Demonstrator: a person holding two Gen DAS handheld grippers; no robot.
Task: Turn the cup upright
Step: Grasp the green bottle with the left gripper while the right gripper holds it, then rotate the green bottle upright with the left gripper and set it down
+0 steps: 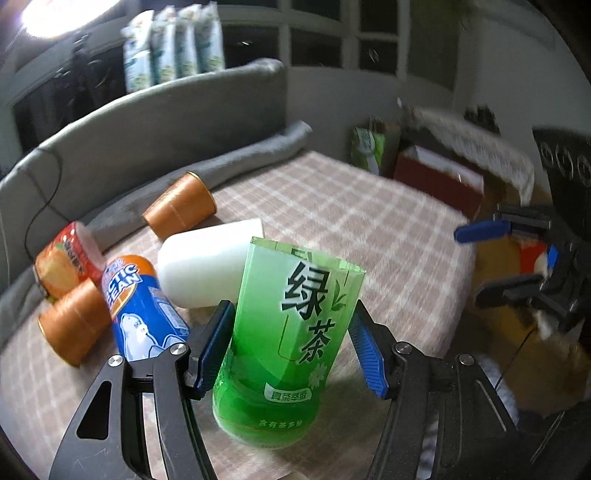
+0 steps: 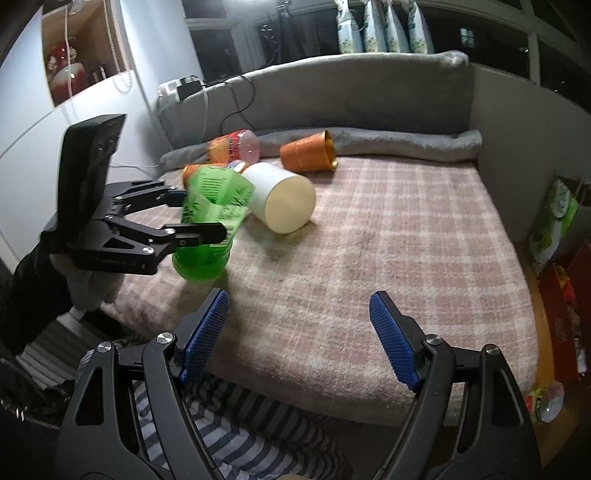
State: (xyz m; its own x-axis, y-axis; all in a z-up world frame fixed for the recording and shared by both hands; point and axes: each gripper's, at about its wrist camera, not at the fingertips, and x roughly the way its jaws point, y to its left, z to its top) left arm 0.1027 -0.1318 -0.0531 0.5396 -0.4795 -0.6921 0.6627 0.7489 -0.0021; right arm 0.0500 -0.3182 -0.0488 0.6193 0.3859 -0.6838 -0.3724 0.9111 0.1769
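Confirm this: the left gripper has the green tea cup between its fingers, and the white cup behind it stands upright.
Not quite. The white cup lies on its side, as the left wrist view shows. The left gripper does have the green tea cup between its fingers.

- A pink plaid blanket (image 2: 369,236) covers the bed.
- A grey headboard (image 2: 351,88) curves along the far side, with a rolled grey throw (image 2: 399,142) at its foot.
- Dark windows (image 1: 321,33) in white frames stand behind.
- A bright lamp (image 1: 55,16) glares far left.
- A white wall (image 2: 74,110) rises at left.
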